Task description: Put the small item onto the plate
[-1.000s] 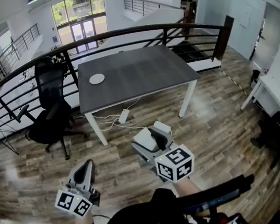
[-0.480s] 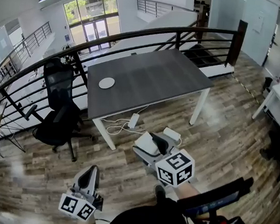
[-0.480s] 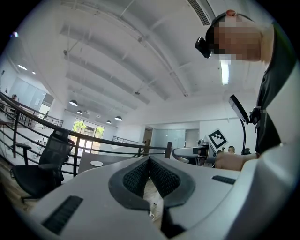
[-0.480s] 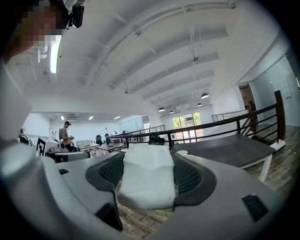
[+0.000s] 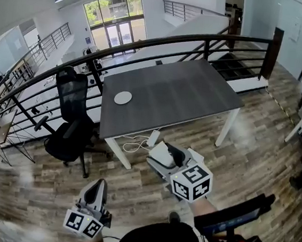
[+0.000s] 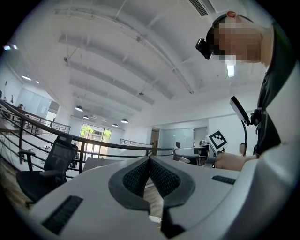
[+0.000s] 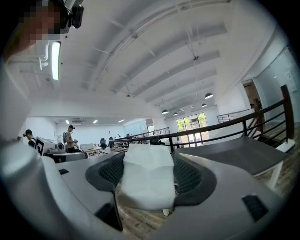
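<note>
Right gripper (image 5: 168,155) pinches the small white item (image 7: 147,180) between its pads, held over the wood floor (image 5: 255,150). Left gripper (image 5: 95,188): jaws pressed together, nothing between them. White plate (image 5: 123,97) sits on the dark table (image 5: 186,89), at 11 o'clock from the right gripper, well apart. Black chair (image 5: 70,120) at the plate's 8 o'clock.

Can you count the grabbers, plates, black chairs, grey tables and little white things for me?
Hand-held gripper: 2 (left hand-held gripper, right hand-held gripper)
Plate: 1
Chair: 1
Grey table: 1
White item: 1, held in the right hand-held gripper
Total: 6
</note>
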`<state>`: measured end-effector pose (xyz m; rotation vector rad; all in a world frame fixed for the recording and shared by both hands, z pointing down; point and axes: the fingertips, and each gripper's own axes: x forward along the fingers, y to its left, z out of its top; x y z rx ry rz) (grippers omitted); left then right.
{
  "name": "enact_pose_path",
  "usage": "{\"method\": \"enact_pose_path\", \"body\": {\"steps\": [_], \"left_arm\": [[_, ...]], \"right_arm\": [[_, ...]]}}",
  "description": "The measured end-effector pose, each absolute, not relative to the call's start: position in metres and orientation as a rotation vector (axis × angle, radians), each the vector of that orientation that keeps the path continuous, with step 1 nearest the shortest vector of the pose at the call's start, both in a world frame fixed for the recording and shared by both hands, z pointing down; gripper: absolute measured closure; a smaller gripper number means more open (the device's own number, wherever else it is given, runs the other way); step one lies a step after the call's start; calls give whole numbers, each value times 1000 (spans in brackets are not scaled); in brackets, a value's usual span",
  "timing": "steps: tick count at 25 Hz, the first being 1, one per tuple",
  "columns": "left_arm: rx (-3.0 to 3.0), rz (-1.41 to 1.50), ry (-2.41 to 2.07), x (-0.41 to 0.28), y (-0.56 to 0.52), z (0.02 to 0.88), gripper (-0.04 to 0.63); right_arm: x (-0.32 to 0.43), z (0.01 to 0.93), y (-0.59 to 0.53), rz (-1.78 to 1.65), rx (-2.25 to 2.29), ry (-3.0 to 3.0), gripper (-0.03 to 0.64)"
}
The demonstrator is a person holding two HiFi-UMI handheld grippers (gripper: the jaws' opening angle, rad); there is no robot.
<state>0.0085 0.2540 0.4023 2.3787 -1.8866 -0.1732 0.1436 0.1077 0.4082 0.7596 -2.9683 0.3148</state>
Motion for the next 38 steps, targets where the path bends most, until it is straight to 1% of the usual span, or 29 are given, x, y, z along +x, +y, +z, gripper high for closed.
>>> {"method": "enact_pose_path", "body": {"steps": [14, 21, 27, 30, 38], "left_arm": [[2307, -140, -1977, 49, 185, 401, 592], [2331, -47, -1973, 70, 169, 403, 592], [2307, -49, -1963, 64, 159, 406, 592], [2294, -18, -1947, 54, 149, 415, 592], [2399, -86, -1903, 17, 103, 405, 592]], "right_arm": [[167, 415, 29, 294, 623, -3003, 286], [170, 419, 13, 321, 563, -3025, 287], [161, 420, 5, 334, 538, -3021, 287], [154, 422, -7, 331, 561, -3016, 286], [125, 417, -38, 292, 622, -3004, 285]]}}
